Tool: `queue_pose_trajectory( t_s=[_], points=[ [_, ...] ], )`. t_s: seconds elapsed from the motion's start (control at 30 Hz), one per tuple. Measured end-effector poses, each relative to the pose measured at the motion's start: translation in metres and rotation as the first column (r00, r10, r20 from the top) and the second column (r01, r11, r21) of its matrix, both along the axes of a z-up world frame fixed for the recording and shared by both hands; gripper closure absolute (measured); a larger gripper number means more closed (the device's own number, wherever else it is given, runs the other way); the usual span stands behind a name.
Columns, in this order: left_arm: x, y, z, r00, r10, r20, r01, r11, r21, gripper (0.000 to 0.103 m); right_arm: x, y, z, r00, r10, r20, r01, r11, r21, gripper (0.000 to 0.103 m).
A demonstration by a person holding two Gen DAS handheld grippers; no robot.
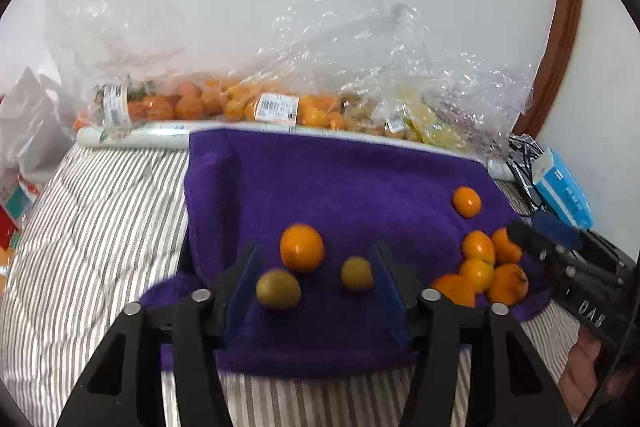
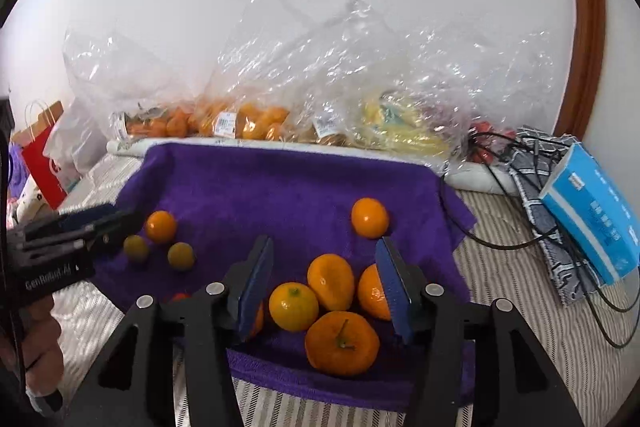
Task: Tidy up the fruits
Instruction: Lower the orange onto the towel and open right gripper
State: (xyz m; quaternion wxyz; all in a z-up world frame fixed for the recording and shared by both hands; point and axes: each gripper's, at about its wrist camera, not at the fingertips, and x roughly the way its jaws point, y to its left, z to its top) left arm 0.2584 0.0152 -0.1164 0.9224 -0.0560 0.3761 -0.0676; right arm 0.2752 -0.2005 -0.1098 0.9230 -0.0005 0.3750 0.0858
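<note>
On the striped bed cover [image 1: 100,227] lies a purple terry towel [image 1: 320,179], and I judge the sorting about half done. Five orange mandarins form a pile [image 2: 332,311] at the towel's right near corner; one more orange mandarin [image 2: 370,217] sits alone farther back, apart from the pile. At the left side lie two small yellow-green round fruits [image 1: 278,289], [image 1: 357,273] with another orange mandarin [image 1: 302,247] near them, which I think still wants moving. That makes seven mandarins and two greenish fruits loose on the towel. My left claw [image 1: 316,291] stands wide, empty, framing the greenish pair. My right claw [image 2: 326,287] is also wide and empty, hovering over the pile. Behind, clear plastic bags [image 2: 280,79] hold more fruit, uncounted.
</note>
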Motion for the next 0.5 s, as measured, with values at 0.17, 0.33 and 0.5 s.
queue_pose_trajectory(
  t_s=[0.17, 0.33, 0.5],
  points=[
    [-0.028, 0.002, 0.006, 1.000, 0.021, -0.018, -0.021, 0.999, -0.030, 0.044, -0.021, -0.005, 0.022, 0.999, -0.036, -0.031, 0.036, 0.999, 0.012, 0.048],
    [-0.057, -0.002, 0.034, 0.998, 0.065, 0.002, -0.065, 0.998, 0.020, 0.040, -0.063, -0.003, 0.052, 0.998, -0.070, -0.007, 0.069, 0.997, -0.038, 0.048],
    [-0.095, -0.002, 0.060, 0.997, 0.068, 0.039, -0.068, 0.998, 0.007, 0.021, -0.109, -0.004, 0.086, 0.994, -0.105, 0.034, 0.107, 0.993, -0.042, 0.048]
  ],
)
